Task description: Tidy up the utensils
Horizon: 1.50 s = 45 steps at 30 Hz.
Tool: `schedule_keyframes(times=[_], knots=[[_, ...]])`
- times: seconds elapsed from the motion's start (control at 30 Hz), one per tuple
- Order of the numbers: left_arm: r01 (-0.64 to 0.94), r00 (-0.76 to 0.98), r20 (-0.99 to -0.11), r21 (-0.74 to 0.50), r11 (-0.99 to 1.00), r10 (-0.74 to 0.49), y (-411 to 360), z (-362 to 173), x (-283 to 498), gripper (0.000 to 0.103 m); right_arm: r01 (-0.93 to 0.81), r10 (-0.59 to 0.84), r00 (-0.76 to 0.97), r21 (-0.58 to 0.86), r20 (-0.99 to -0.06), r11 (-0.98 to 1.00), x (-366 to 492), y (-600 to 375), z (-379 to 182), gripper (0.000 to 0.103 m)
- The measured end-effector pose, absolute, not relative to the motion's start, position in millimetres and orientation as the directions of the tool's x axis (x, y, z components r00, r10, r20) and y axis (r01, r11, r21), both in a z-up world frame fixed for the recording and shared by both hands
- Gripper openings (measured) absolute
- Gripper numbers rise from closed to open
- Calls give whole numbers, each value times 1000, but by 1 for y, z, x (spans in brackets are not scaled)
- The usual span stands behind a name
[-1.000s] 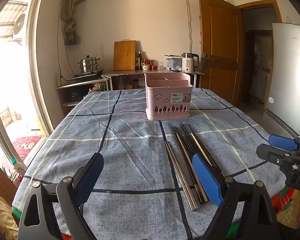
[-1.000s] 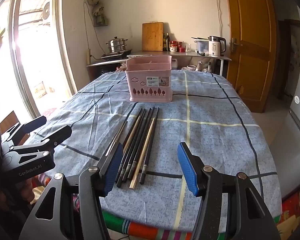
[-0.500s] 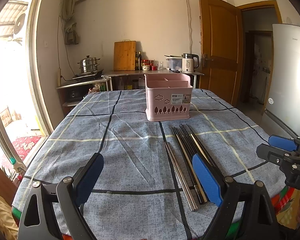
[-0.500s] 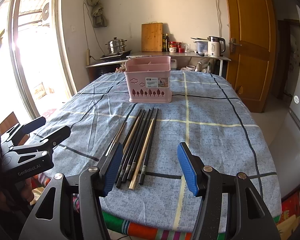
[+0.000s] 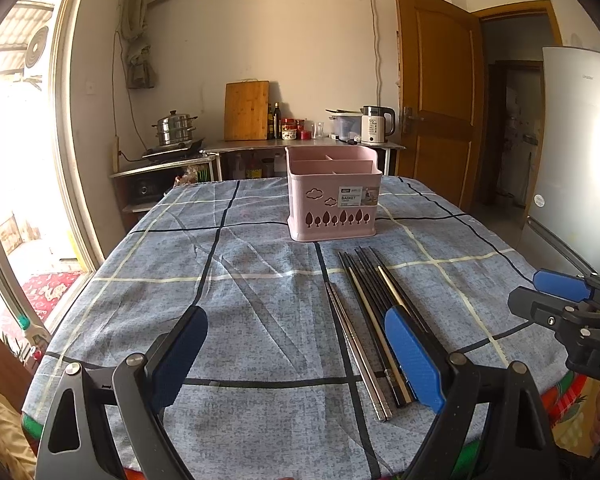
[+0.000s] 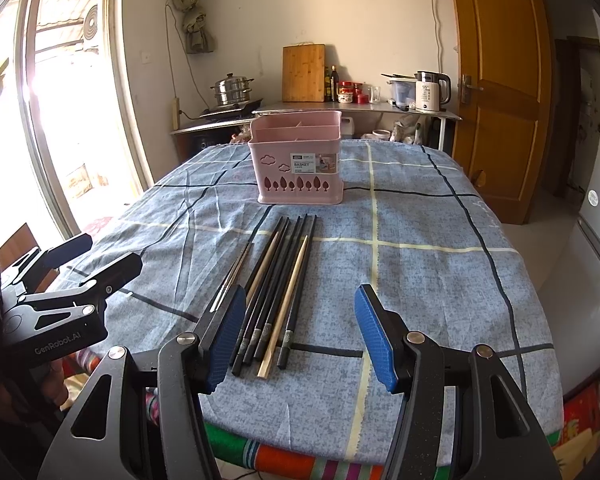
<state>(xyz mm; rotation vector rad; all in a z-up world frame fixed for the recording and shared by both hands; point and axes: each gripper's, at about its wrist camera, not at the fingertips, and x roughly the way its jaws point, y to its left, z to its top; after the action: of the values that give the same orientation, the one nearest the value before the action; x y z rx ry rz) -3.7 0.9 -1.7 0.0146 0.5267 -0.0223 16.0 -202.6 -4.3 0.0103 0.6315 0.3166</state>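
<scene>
Both wide open and empty, right claw [image 6: 300,336] hovers over chopsticks [image 6: 278,284], left claw [image 5: 296,356] beside

Your two wrist cameras sit low at the table's [image 5: 260,300] near edge, side by side, facing its far end; both share the pink basket [image 5: 333,200] and chopsticks [image 6: 278,276].

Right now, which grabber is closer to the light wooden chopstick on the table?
Right. The right gripper hangs open right over the near ends of the row, the light wooden chopstick lying between its fingers. The left gripper is open too, off to the row's left side.
</scene>
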Motion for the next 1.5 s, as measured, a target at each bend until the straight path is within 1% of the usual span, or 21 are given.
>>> schedule_keyframes(times=[1.5], knots=[[35,872,-489,6,999,-27,-1,0,-11,91,-285,296,770,110,-566,952,12,-203,-1,57]])
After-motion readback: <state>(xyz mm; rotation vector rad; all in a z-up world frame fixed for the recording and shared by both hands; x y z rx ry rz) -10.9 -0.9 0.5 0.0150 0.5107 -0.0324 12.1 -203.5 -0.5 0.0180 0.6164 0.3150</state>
